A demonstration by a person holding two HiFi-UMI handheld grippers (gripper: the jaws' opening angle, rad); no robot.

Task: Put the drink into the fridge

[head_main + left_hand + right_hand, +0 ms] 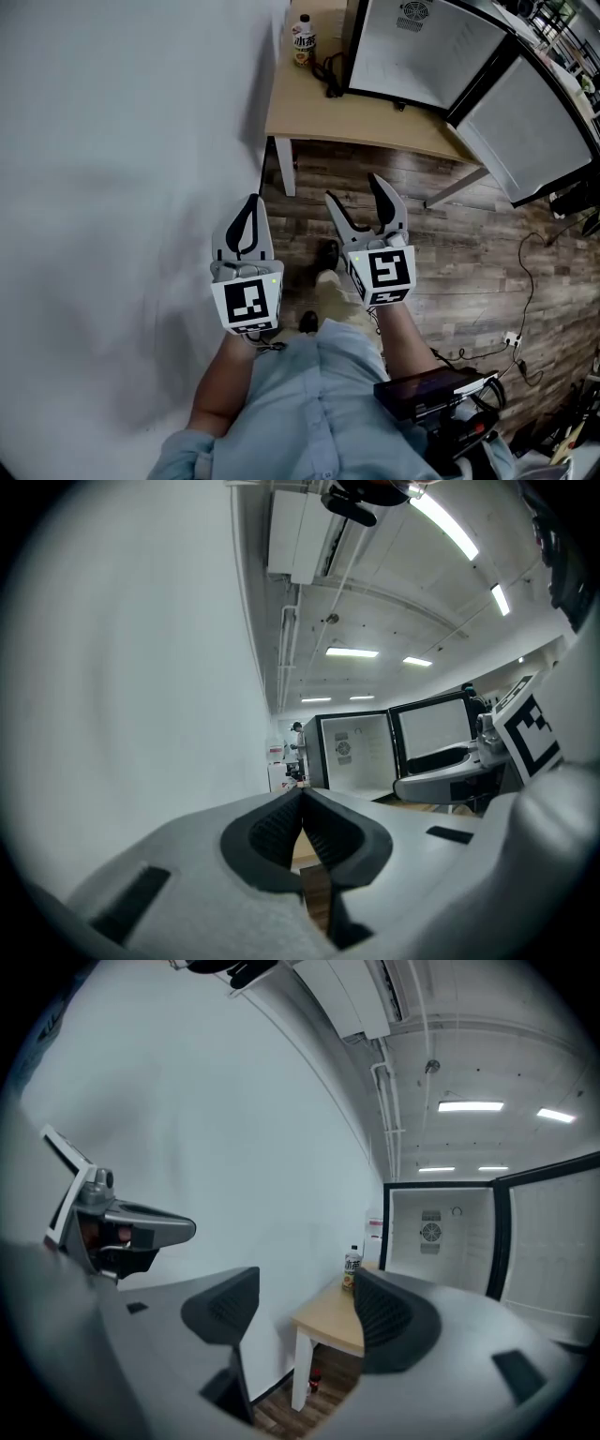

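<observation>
The drink, a white-capped bottle with a pale label (303, 39), stands upright at the far left corner of a light wooden table (375, 117), beside the open mini fridge (417, 47). In the right gripper view the bottle (352, 1267) shows far ahead, between the jaws but well beyond them. My right gripper (354, 190) is open and holds nothing. My left gripper (253, 200) is shut, its pads meeting with nothing between them (302, 792). Both hang over the wood floor, short of the table. The fridge interior (352, 752) looks white and bare.
A white wall (122, 187) runs close along the left. The fridge door (534, 131) swings out to the right. A black cable (330, 75) lies on the table by the bottle. A small dark bottle (314, 1382) stands on the floor by the table leg. Cables and a power strip (511, 339) lie at the right.
</observation>
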